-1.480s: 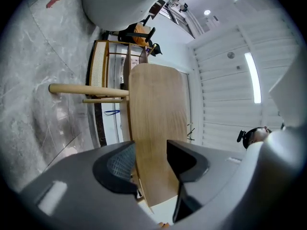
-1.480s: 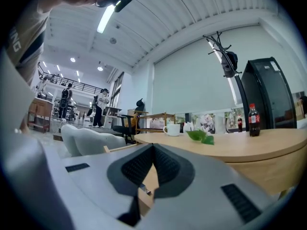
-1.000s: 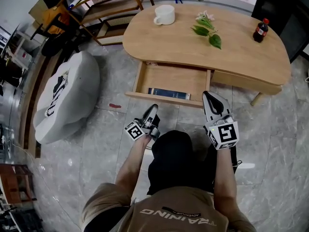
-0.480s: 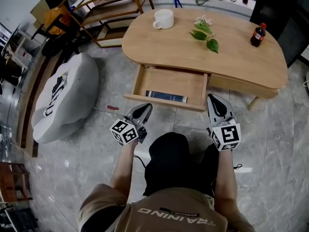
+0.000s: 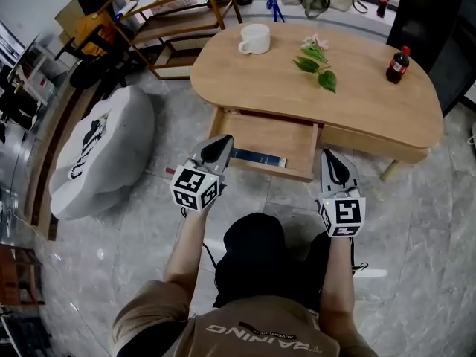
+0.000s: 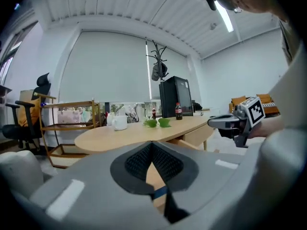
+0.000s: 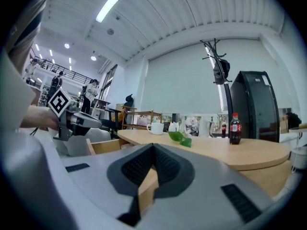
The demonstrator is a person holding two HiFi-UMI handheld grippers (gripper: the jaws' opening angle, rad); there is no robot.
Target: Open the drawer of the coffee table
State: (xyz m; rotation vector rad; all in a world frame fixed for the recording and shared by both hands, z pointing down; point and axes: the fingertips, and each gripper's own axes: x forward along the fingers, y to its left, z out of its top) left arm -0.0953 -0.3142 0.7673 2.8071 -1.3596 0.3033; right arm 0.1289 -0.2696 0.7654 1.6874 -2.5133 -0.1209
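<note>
Holding left tongs [image 5: 220,144] and right tongs [image 5: 331,159] level, pressed together, empty, by the pulled-out drawer [image 5: 274,135], blue book [image 5: 257,157] inside; mug [image 5: 255,39] up on tabletop [image 5: 357,103].

Grey left claw [image 5: 221,140], right claw [image 5: 332,155], khaki T-shirt [image 5: 253,335].

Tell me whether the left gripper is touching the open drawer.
Cannot tell. In the head view the left gripper overlaps the front corner of the drawer, hiding any gap; the left gripper view shows only wood beyond its shut jaws.
</note>
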